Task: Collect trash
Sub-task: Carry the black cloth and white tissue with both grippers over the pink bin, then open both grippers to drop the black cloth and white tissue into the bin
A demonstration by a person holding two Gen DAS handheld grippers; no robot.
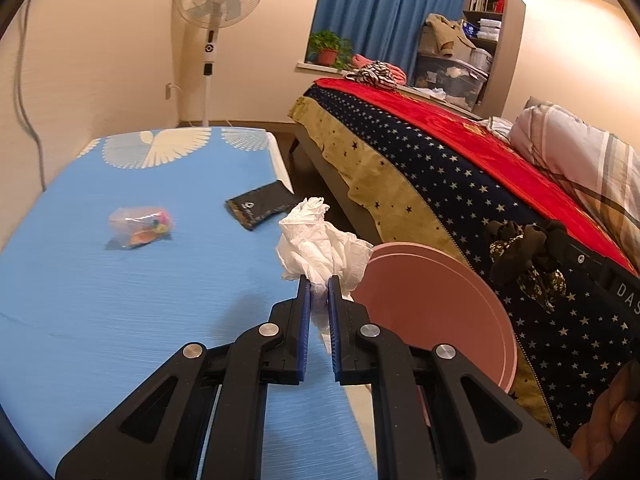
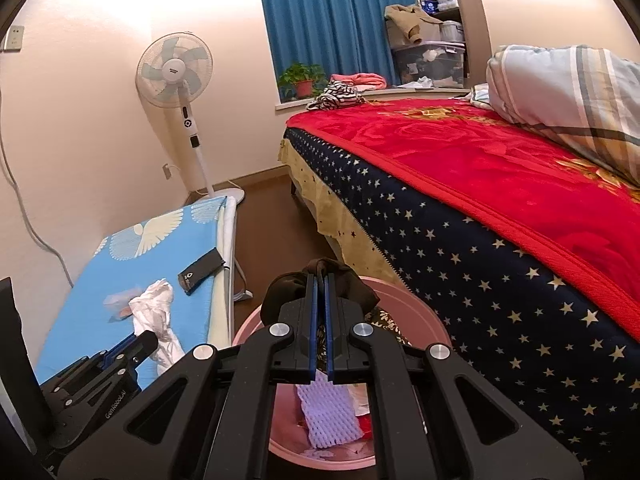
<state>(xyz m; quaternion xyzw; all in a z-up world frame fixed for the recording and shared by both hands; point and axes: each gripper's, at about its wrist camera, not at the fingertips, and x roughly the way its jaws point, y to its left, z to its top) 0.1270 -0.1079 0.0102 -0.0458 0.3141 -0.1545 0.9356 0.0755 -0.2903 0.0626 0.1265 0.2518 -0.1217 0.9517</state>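
Note:
My left gripper (image 1: 319, 285) is shut on a crumpled white tissue (image 1: 316, 240), held above the right edge of the blue table (image 1: 120, 300) and next to the pink bin (image 1: 432, 312). My right gripper (image 2: 320, 279) is shut on a dark cloth scrap with a patterned part (image 2: 280, 292), directly over the bin (image 2: 404, 308). The bin holds a purple foam net (image 2: 328, 416) and other scraps. The same dark scrap (image 1: 524, 264) hangs to the right in the left wrist view. A clear bag of colourful trash (image 1: 140, 226) and a black pouch (image 1: 260, 202) lie on the table.
A bed with a red blanket (image 2: 480, 168) and star-patterned side (image 1: 440, 184) runs along the right, close to the bin. A standing fan (image 1: 216, 0) is by the far wall. A hand (image 1: 612, 420) shows at the lower right.

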